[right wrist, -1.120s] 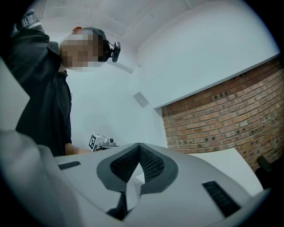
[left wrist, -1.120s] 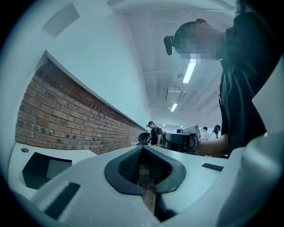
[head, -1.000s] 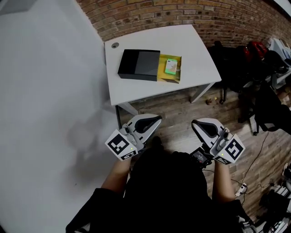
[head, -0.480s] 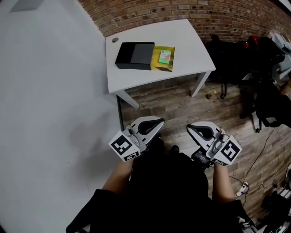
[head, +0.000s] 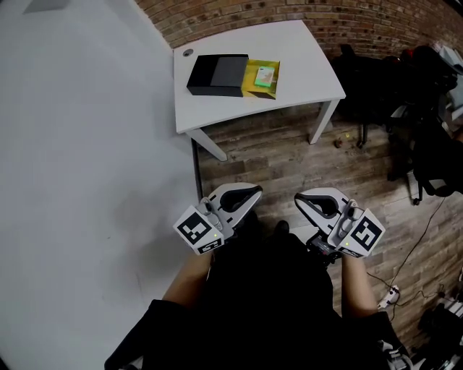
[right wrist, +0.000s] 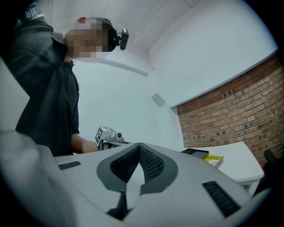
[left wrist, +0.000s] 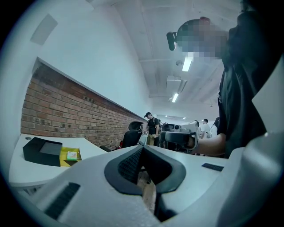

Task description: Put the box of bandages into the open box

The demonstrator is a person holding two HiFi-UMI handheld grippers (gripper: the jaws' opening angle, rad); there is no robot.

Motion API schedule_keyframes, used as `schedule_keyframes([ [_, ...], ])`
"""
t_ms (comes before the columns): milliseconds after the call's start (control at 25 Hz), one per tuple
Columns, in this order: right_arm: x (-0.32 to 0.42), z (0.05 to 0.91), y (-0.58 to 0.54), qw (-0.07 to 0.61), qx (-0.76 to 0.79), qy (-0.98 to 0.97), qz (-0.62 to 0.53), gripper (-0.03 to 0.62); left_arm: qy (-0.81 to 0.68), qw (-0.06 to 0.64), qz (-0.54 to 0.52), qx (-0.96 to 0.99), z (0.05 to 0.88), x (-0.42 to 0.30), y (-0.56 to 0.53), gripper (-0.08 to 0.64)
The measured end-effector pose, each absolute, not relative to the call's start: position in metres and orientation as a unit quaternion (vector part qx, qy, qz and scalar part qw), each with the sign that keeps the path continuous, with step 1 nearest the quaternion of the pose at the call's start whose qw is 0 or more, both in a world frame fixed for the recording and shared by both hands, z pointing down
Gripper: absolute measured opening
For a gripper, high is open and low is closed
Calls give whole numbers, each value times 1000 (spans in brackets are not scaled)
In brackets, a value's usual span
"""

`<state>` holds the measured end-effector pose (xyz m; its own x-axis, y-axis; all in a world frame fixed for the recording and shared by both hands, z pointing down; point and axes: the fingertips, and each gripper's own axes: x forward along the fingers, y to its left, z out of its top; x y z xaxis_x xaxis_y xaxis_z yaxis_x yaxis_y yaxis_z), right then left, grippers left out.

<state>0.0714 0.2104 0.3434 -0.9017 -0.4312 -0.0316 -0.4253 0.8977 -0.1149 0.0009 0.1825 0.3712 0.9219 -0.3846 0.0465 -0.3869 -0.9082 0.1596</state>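
Grippers sit low in the head view, close to the person's dark shirt, one in each hand. The left gripper [head: 249, 195] has its jaws pressed together with nothing between them, and the right gripper [head: 307, 201] is pressed together and empty too. They seem to be held near the body at rest, because no job is in reach of them. Up at the top of the frame stands the white tabletop [head: 304, 65], well apart from both grippers, with wooden floor [head: 275, 155] in between. On it lies a black box [head: 217, 72], and touching its right side is a yellow open box [head: 249, 81]. The little green box of bandages [head: 264, 74] lies flat inside that yellow box, so the job looks done. It was likely put there so it has walls around it and cannot slide off. From each gripper's own view the boxes are small and far off, on the left for the left gripper and on the right for the right one. A brick wall [head: 239, 18] runs behind the tabletop.
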Motion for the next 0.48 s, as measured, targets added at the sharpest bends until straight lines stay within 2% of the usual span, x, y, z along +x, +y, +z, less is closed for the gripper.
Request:
schedule_keyframes([
  [480, 54, 334, 204, 26, -236, 970, -45, 6, -163, 85, 10, 983, 371, -13, 173, 15],
])
